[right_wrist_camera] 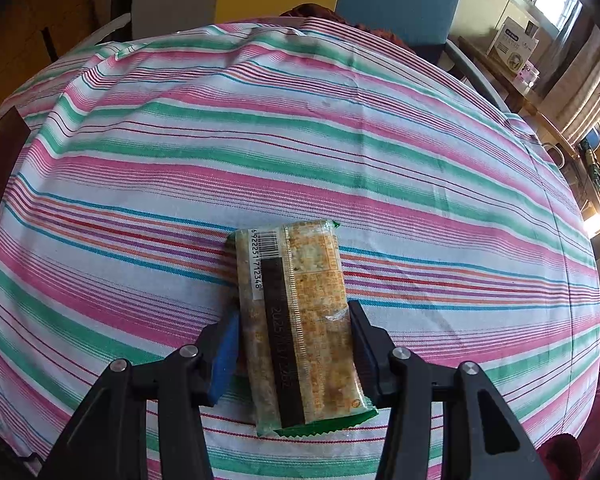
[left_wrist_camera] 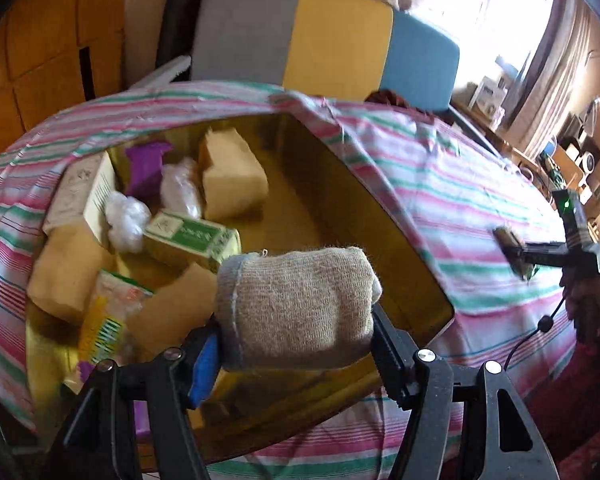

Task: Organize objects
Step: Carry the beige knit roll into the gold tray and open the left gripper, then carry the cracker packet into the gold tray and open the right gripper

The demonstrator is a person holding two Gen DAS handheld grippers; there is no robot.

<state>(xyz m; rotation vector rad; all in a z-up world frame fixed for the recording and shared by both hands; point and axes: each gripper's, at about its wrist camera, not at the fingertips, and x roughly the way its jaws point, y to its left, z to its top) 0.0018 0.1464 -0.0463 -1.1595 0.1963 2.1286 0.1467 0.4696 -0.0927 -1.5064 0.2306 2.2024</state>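
My left gripper (left_wrist_camera: 296, 344) clamps the rolled sock (left_wrist_camera: 298, 308), held over the gold box (left_wrist_camera: 380, 216) just below for dropping in. My right gripper (right_wrist_camera: 292, 344) pinches the snack pack (right_wrist_camera: 296, 320) against the striped cloth (right_wrist_camera: 260, 140), waiting.

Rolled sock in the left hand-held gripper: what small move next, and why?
Probably lower it a little further and open. The rolled sock is clamped in the left hand-held gripper above the gold box, whose near right floor looks bare, while cartons and packets crowd the left side. Releasing there should avoid them.
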